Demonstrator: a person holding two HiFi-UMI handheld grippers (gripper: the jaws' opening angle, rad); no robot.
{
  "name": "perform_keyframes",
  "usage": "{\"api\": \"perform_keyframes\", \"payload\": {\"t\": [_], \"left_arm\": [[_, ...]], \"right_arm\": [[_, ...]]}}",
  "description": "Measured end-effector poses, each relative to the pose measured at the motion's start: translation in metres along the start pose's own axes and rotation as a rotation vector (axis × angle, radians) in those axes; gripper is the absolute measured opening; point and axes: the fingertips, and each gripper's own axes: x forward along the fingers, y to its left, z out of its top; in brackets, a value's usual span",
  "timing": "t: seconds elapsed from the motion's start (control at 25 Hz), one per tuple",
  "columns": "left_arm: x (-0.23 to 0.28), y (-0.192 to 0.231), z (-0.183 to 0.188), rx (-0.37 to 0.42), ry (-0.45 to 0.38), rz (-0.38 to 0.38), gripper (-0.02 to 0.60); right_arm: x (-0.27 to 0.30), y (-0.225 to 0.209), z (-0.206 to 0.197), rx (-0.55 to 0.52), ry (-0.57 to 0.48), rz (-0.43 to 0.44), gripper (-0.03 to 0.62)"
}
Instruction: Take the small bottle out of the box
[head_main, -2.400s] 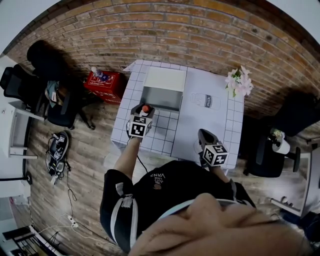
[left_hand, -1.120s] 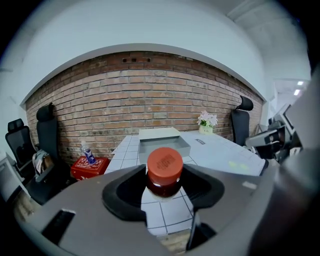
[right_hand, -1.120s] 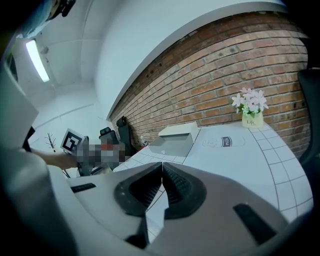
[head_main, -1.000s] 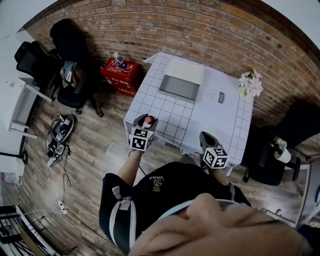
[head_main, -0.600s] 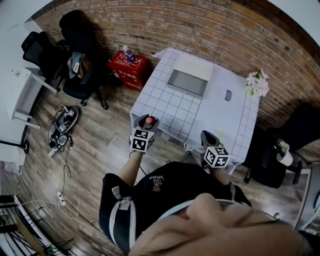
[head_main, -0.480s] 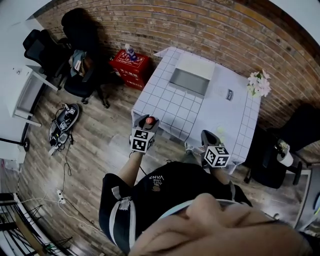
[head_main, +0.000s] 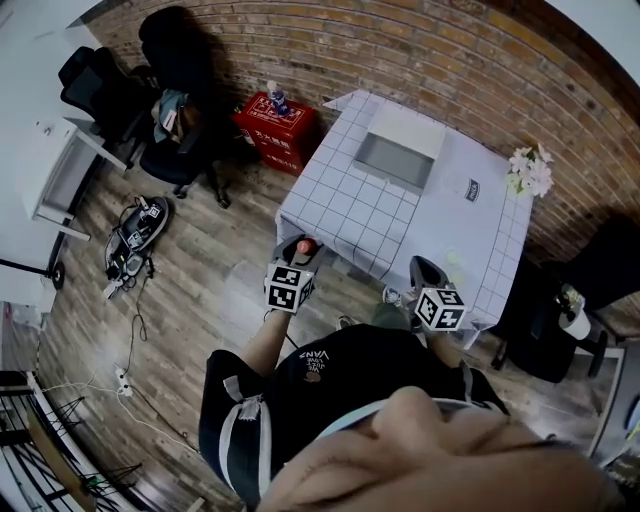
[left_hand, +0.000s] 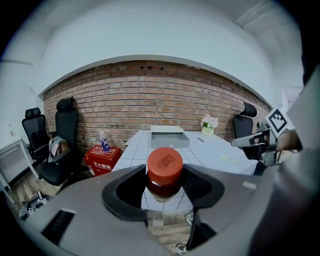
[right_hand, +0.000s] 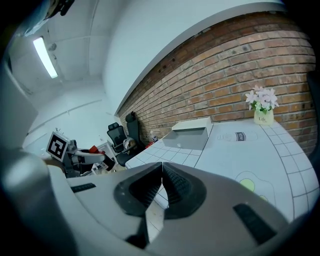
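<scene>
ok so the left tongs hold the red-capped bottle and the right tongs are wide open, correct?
Not quite. The right tongs are shut, jaws together with nothing between them, as the right gripper view shows. The rest stands: the left tongs hold the red-capped bottle.

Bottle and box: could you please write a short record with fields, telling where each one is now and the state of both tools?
bottle: red cap, upright, out of the box
left tool: closed on the bottle, held short of the table's near edge
right tool: closed, nothing in it
box: open, on the far part of the table
task state: the bottle is out of the box
</scene>
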Motion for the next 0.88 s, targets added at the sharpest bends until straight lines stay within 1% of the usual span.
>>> {"api": "perform_keyframes", "payload": {"t": [0.2, 0.4, 0.52, 0.88], "left_arm": [[-0.009, -0.003, -0.004, -0.026, -0.014, 0.023, 0.222], [-0.013, -0.011, -0.003, -0.057, -0.026, 0.064, 0.222], [-0.012, -0.021, 0.001, -0.087, -0.043, 0.090, 0.222], [-0.007, -0.059, 0.012, -0.148, -0.058, 0.159, 0.222]], "right_arm": [[0.004, -0.002, 0.010, -0.017, -0.010, 0.018, 0.003], [0.006, -0.005, 0.016, -0.032, 0.005, 0.058, 0.003], [0.007, -0.010, 0.021, -0.050, 0.020, 0.091, 0.003], [0.001, -0.035, 0.029, -0.092, 0.063, 0.172, 0.003]]}}
